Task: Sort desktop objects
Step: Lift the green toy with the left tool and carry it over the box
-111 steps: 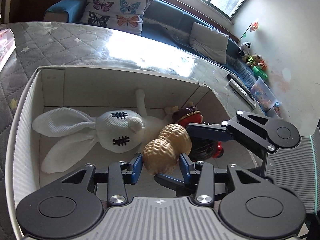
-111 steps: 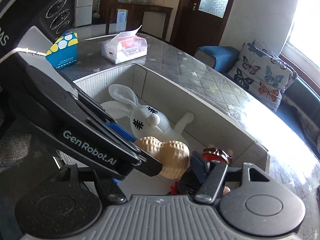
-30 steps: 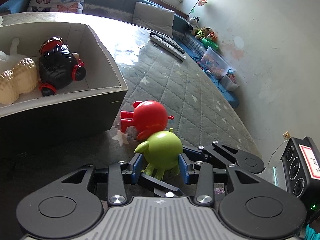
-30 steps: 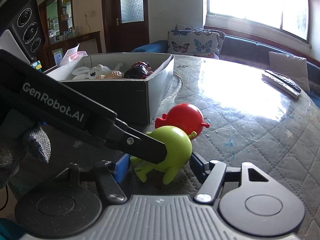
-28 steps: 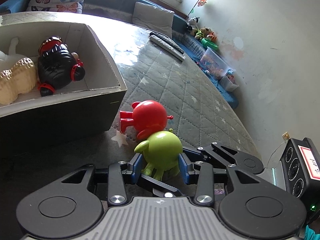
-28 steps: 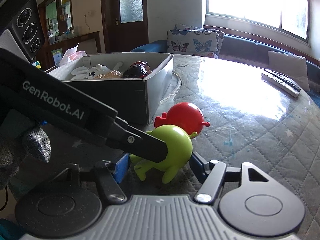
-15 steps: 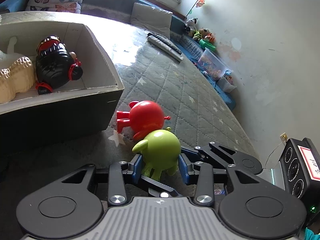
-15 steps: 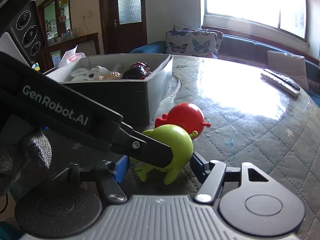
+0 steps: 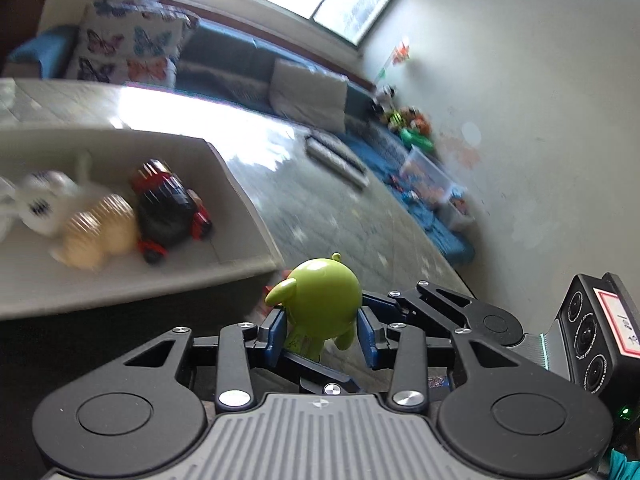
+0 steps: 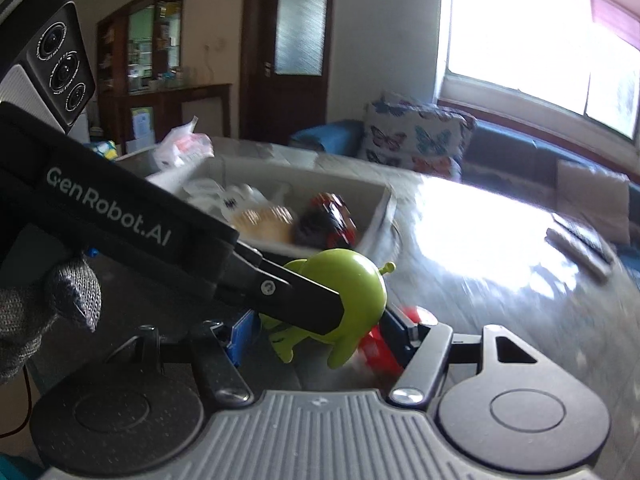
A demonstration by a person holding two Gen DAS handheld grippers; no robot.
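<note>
My left gripper (image 9: 322, 330) is shut on a green round toy figure (image 9: 322, 300) and holds it lifted, near the corner of the white box (image 9: 248, 224). The toy also shows in the right wrist view (image 10: 352, 292), crossed by the left gripper's finger. My right gripper (image 10: 320, 340) brackets the same toy from the other side; its blue pads sit beside the toy and contact is unclear. A red toy figure (image 10: 378, 350) lies on the table below. The box holds a white rabbit (image 9: 36, 206), a peanut toy (image 9: 96, 236) and a black-red toy (image 9: 168, 208).
The quilted table (image 9: 340, 232) extends right, with remote controls (image 9: 336, 156) at its far side. A tissue pack (image 10: 182, 146) lies behind the box. A sofa with cushions (image 9: 308, 96) runs along the window wall.
Both grippers have risen with the green toy off the table and swung towards the box. The red toy stays on the table, now mostly hidden below.
</note>
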